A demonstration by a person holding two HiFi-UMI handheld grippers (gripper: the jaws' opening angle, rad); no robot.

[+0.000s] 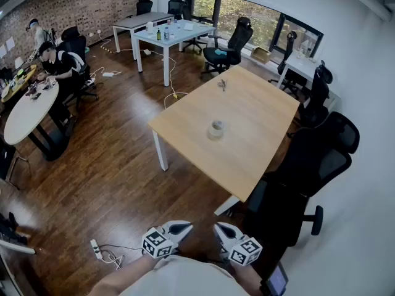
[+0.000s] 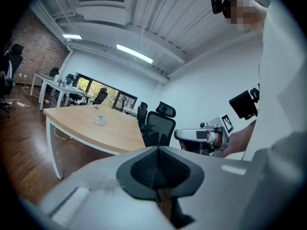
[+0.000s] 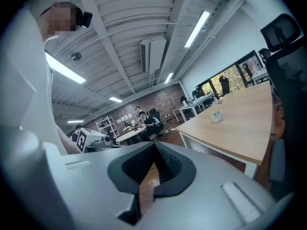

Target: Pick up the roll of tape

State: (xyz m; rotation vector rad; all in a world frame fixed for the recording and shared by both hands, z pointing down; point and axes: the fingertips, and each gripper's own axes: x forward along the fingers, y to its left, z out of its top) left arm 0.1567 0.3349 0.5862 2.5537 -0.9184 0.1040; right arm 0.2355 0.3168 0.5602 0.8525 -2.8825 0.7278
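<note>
The roll of tape [image 1: 216,129] lies flat near the middle of a light wooden table [image 1: 259,147]; it shows small in the left gripper view [image 2: 100,120] and the right gripper view [image 3: 217,116]. Both grippers are held close to the person's body at the bottom of the head view, well short of the table. My left gripper [image 1: 182,228] is shut with nothing in it, its dark pads [image 2: 146,169] pressed together. My right gripper [image 1: 221,230] is also shut and empty, its pads [image 3: 165,164] meeting at the tips.
A black office chair [image 1: 308,171] stands at the table's near right corner, more chairs [image 1: 229,45] at the far side. A small object [image 1: 222,85] lies at the table's far end. A power strip with cables [image 1: 102,251] lies on the wooden floor. People sit at a round desk [image 1: 28,113].
</note>
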